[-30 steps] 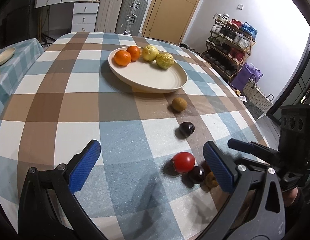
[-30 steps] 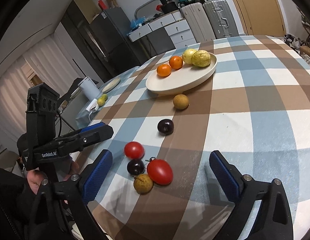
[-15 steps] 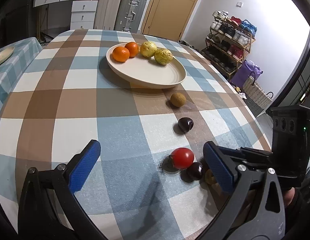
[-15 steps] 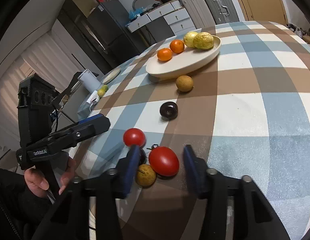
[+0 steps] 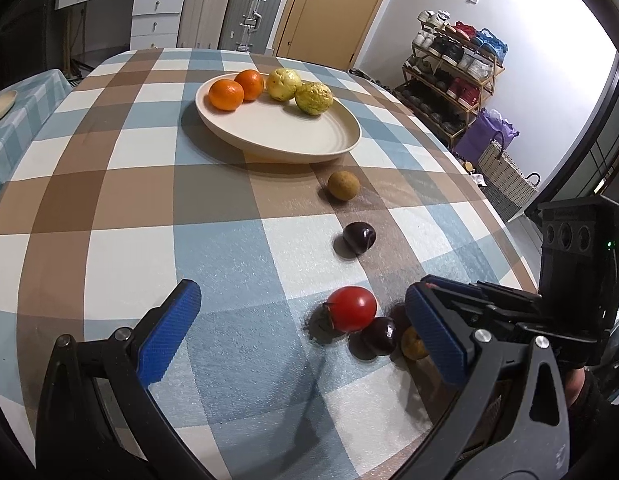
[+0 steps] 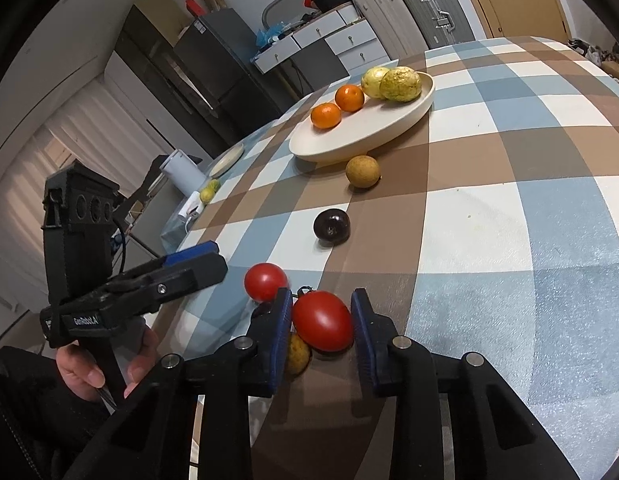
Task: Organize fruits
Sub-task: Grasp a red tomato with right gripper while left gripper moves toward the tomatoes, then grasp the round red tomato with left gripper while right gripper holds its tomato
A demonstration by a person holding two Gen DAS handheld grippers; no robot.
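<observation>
Four fruits sit on the cream plate (image 5: 329, 144): two oranges (image 5: 226, 95) and two yellow-green knobbly ones (image 5: 314, 98), all at its far rim, rest of the plate bare. Six loose on the checked tablecloth (image 5: 109, 208), so I'd call the job under halfway.

Loose, large to small: an oval red tomato (image 6: 323, 320), a rounder red tomato (image 6: 265, 281), a dark plum (image 6: 332, 226) alone mid-table, a second dark plum (image 5: 379, 334) in the near cluster, a tan round fruit (image 6: 362, 171) just beside the plate, and a small tan one (image 6: 297, 354) tucked against the oval tomato.

Right gripper (image 6: 320, 322): jaws closing, oval tomato between the blue pads and both pads look to be on it; fruit not yet off the cloth. Left gripper (image 5: 305, 332): jaws wide apart, nothing in them, hanging over the near table by the cluster.

Room: table round-edged with a brown, blue and white plaid cover. Suitcases, white drawers and a wooden door behind; shoe rack to one side; a second small table with another plate.
</observation>
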